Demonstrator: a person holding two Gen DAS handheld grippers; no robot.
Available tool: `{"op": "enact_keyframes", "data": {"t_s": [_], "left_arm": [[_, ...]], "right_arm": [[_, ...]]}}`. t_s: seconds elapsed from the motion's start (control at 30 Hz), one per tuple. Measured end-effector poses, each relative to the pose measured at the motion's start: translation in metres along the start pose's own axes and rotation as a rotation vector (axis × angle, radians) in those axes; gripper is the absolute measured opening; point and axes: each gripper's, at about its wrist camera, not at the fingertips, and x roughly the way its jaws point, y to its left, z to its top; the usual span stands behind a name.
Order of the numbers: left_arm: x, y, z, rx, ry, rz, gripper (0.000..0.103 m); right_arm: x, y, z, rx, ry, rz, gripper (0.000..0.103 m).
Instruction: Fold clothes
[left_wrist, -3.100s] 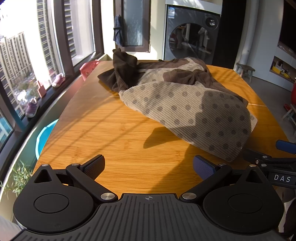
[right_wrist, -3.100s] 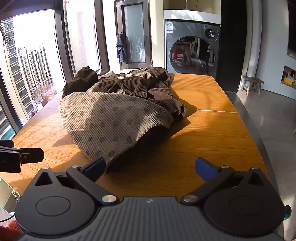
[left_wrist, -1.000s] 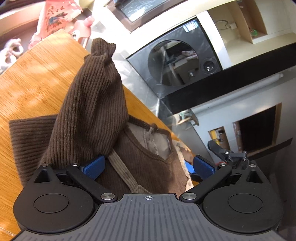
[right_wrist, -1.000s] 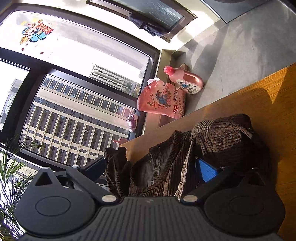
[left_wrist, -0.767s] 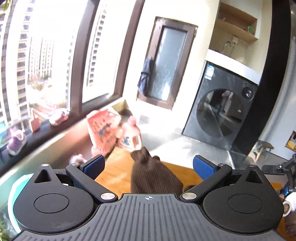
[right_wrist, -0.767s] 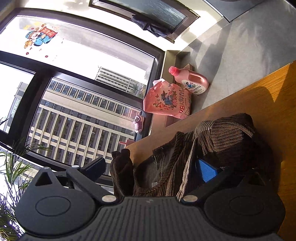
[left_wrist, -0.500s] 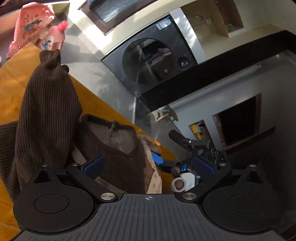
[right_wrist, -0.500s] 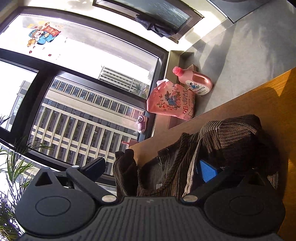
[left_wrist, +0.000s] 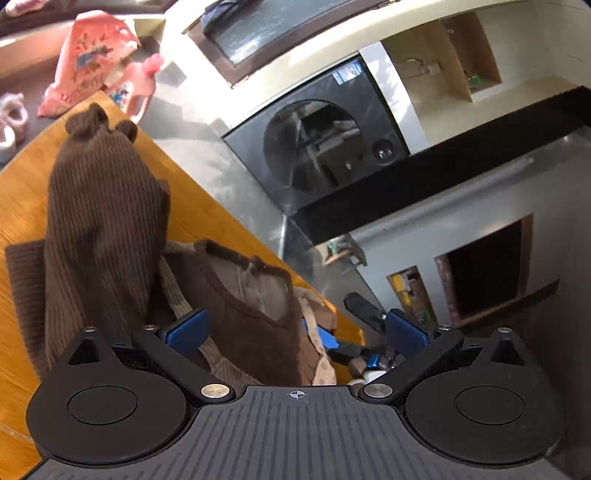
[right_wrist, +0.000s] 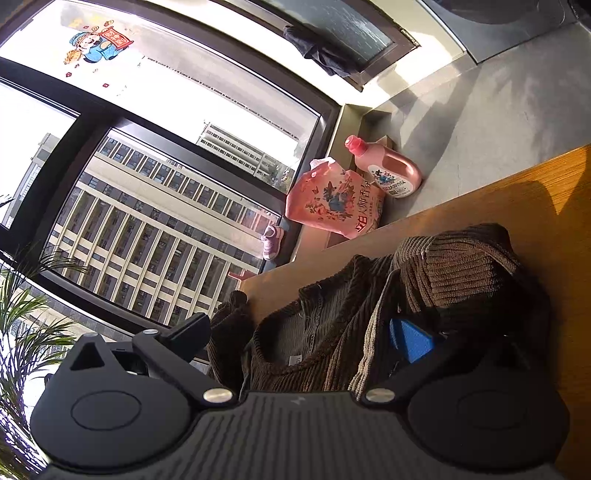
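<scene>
You have moved both open tongs, left (left_wrist: 295, 328) and right (right_wrist: 306, 332), to the top (left_wrist: 255, 314) at the table's (left_wrist: 22, 192) far edge, holding nothing yet.

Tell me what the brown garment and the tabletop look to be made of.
Brown garment: soft ribbed fabric, corduroy or rib knit by its parallel ridges, matte; the lining looks lighter tan. Tabletop: wood or bamboo, going by the fine straight grain, orange-toned with a smooth, slightly glossy finish.

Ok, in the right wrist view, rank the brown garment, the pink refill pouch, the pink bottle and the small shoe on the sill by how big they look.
1. Brown garment, though it lies nearest the camera.
2. Pink refill pouch.
3. Pink bottle.
4. Small shoe, also farthest away.
</scene>
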Motion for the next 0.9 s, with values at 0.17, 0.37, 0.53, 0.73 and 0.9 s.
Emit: {"op": "enact_keyframes", "data": {"t_s": [0.17,0.37,0.53,0.73,0.9], "left_arm": [[0.019,0.019,-0.004,-0.065,0.008,0.106,0.103],[0.025,0.025,-0.004,-0.072,-0.013,0.108,0.103],[0.038,0.021,0.001,-0.02,-0.087,0.123,0.103],[0.038,0.03,0.007,-0.074,-0.168,-0.042,0.103],[0.049,0.036,0.018,-0.135,-0.167,-0.152,0.103]], "right_arm": [[-0.003,-0.004,-0.001,0.014,-0.005,0.022,0.103],[-0.002,-0.003,-0.001,-0.009,-0.002,0.021,0.103],[-0.002,0.0,-0.006,-0.049,-0.016,0.017,0.103],[-0.013,-0.016,-0.002,0.083,-0.062,0.177,0.103],[0.003,-0.034,0.011,0.218,-0.033,0.355,0.103]]}}
